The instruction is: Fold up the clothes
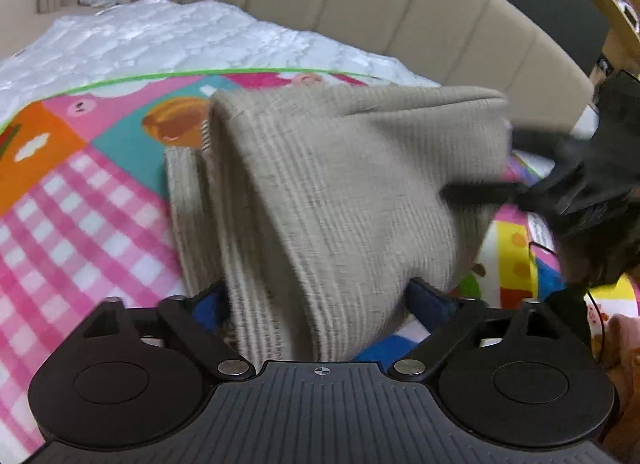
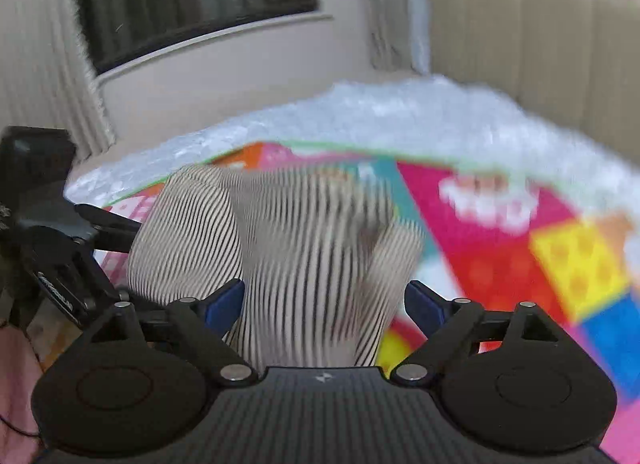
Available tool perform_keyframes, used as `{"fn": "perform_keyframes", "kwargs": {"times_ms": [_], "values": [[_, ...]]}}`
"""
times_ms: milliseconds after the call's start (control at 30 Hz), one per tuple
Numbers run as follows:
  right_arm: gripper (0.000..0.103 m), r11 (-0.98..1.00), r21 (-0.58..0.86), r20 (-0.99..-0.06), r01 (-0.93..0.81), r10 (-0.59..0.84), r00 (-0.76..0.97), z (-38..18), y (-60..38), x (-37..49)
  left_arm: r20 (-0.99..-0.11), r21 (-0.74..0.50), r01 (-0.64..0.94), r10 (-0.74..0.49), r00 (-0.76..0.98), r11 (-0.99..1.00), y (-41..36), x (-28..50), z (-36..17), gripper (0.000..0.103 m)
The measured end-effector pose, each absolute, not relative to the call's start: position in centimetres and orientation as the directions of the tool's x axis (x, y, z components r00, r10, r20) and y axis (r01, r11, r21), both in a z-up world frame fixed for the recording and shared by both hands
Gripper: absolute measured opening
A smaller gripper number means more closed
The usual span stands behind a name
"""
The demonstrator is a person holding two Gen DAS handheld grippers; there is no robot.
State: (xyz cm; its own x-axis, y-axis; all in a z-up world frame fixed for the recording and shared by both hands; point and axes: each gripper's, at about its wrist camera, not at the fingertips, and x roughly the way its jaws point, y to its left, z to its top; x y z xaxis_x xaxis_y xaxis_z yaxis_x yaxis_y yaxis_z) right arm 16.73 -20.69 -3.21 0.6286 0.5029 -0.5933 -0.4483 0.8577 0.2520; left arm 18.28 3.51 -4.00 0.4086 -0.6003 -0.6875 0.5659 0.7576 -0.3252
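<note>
On top of the colourful play mat (image 1: 80, 191) sits the ribbed beige garment (image 1: 320, 191), bunched, long side running away from both cameras. Left gripper (image 1: 320, 304) and right gripper (image 2: 324, 304) straddle it, jaws apart, unclenched. No readable writing.

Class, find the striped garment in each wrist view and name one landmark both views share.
Left wrist view: the striped garment fills the centre, running down between the left gripper fingers.
Right wrist view: the garment sits centre-left, between the right gripper fingers.
Shared landmark: the colourful play mat beneath.
</note>
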Motion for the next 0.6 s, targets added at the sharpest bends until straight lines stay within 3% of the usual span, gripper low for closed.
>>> {"fn": "perform_keyframes", "kwargs": {"times_ms": [33, 67, 267, 433, 500, 600], "values": [[0.037, 0.841, 0.320, -0.577, -0.437, 0.539, 0.614, -3.5, -20.9, 16.6, -0.683, -0.329, 0.566, -0.605, 0.410, 0.756, 3.5, 18.1, -3.9, 0.080], [0.035, 0.836, 0.331, -0.569, -0.438, 0.548, 0.614, -3.4, -20.8, 16.3, -0.679, -0.334, 0.565, -0.608, 0.411, 0.755, 3.5, 18.0, -3.7, 0.070], [0.028, 0.795, 0.323, -0.589, -0.514, 0.594, 0.548, -0.3, -20.9, 13.5, -0.741, -0.400, 0.509, -0.596, 0.309, 0.762, 3.7, 15.9, -2.4, 0.042], [0.028, 0.753, 0.356, -0.550, -0.554, 0.648, 0.527, 3.0, -21.9, 12.4, -0.697, -0.548, 0.486, -0.693, 0.185, 0.681, 5.1, 13.9, -0.3, 0.038], [0.028, 0.759, 0.364, -0.533, -0.539, 0.645, 0.548, 2.9, -21.7, 14.1, -0.683, -0.565, 0.476, -0.706, 0.187, 0.674, 5.5, 13.9, 0.2, 0.038], [0.028, 0.819, 0.337, -0.579, -0.465, 0.570, 0.583, -0.2, -20.4, 17.7, -0.696, -0.541, 0.438, -0.675, 0.246, 0.718, 5.9, 15.5, -0.2, 0.040]]}}
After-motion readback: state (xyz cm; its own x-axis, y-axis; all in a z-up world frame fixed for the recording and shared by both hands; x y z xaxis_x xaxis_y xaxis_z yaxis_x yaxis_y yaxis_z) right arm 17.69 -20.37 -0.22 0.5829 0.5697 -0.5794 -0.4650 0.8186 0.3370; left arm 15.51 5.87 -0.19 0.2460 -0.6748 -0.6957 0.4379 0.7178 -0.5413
